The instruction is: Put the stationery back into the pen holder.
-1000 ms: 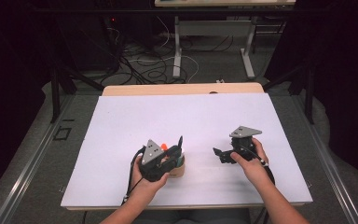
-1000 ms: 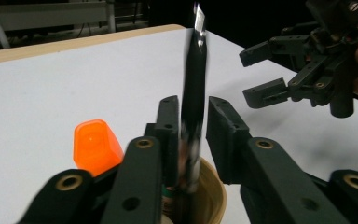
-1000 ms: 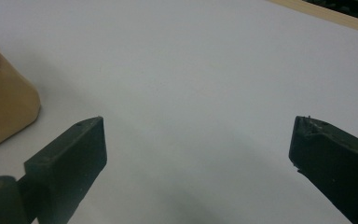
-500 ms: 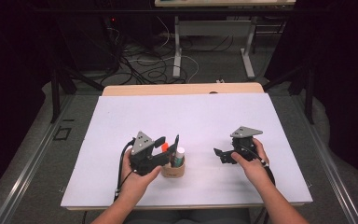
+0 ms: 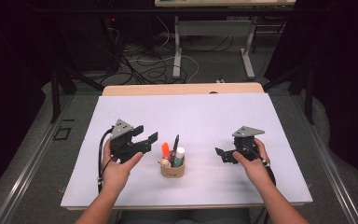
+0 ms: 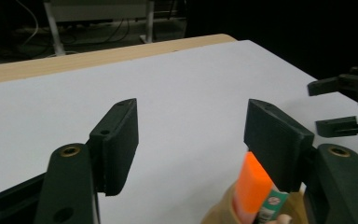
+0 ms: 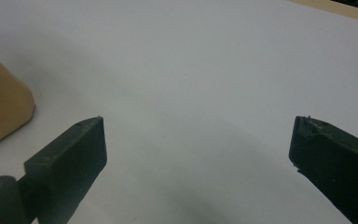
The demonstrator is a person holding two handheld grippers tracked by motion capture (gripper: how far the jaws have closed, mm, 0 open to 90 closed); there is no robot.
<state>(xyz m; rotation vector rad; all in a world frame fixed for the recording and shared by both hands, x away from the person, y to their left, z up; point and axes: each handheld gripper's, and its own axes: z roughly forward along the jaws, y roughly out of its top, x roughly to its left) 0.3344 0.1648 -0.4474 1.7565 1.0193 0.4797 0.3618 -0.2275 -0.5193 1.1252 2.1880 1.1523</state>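
Note:
A tan cup (image 5: 172, 170) stands on the white table sheet (image 5: 191, 112), near the front middle. It holds an orange marker (image 5: 165, 150), a black pen (image 5: 175, 142) and a white stick with a green band (image 5: 180, 156). My left gripper (image 5: 145, 133) hovers just left of the cup, raised off the sheet. Its jaws have just been opening and nothing is between them. In the left gripper view the orange marker (image 6: 251, 186) pokes up below the right jaw of my left gripper (image 6: 193, 126). My right gripper (image 5: 220, 155) rests open, right of the cup.
In the right gripper view the cup's tan wall (image 7: 0, 112) sits at the left edge, beside the open jaws of my right gripper (image 7: 198, 135). A wooden table edge (image 5: 182, 88) borders the sheet at the back. Beyond it are cables and desk legs on the floor.
My left gripper has drawn back leftward and upward from over the cup, and its jaws have spread apart. The cup and its contents stay put. The right hand has kept still.

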